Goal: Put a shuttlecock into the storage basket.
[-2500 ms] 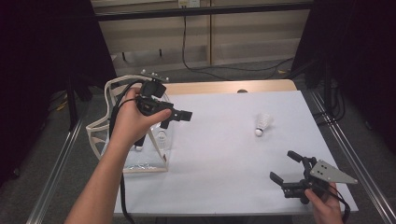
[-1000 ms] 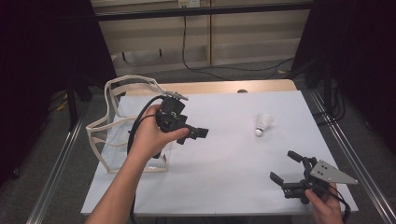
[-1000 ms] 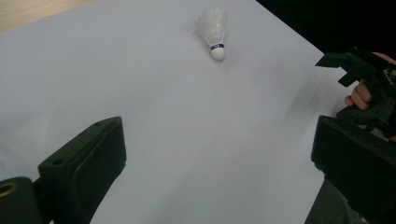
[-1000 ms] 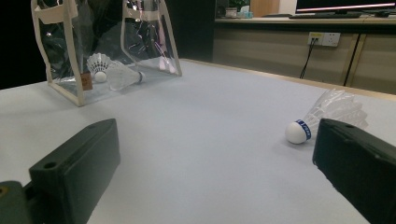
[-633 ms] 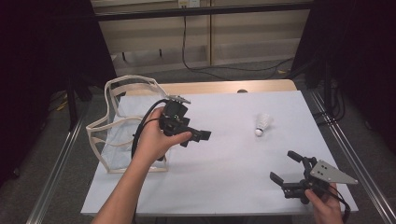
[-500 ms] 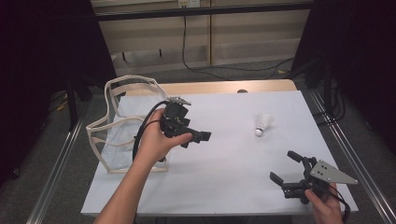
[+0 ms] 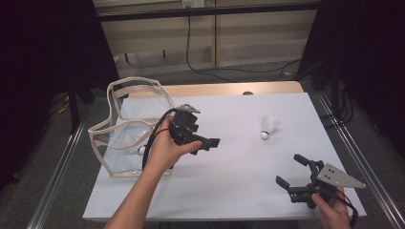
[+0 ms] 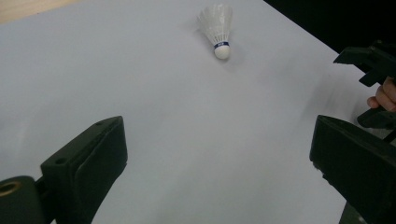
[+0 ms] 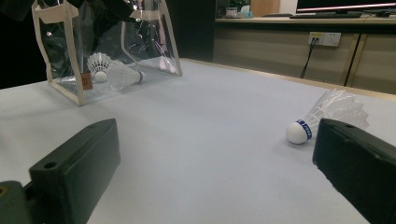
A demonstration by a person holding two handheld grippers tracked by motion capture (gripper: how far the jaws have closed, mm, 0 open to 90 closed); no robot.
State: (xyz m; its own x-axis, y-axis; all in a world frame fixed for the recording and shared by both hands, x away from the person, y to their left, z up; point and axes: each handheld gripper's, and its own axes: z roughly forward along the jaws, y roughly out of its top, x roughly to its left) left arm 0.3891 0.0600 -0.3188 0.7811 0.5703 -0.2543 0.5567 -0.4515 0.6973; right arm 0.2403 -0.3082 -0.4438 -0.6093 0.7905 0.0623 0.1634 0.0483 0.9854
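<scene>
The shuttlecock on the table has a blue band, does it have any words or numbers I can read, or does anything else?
Blue band on the shuttlecock: white marks, too blurred to read.
Small brown tag on the clear bag: too small to read.
Nothing else bears readable text.

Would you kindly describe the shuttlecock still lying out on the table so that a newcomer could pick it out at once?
Start at the white table and look to its far right part, well away from the clear bag at the left edge. There a white shuttlecock lies on its side on the bare surface. Unlike the shuttlecocks in the bag, it lies alone in the open.
</scene>
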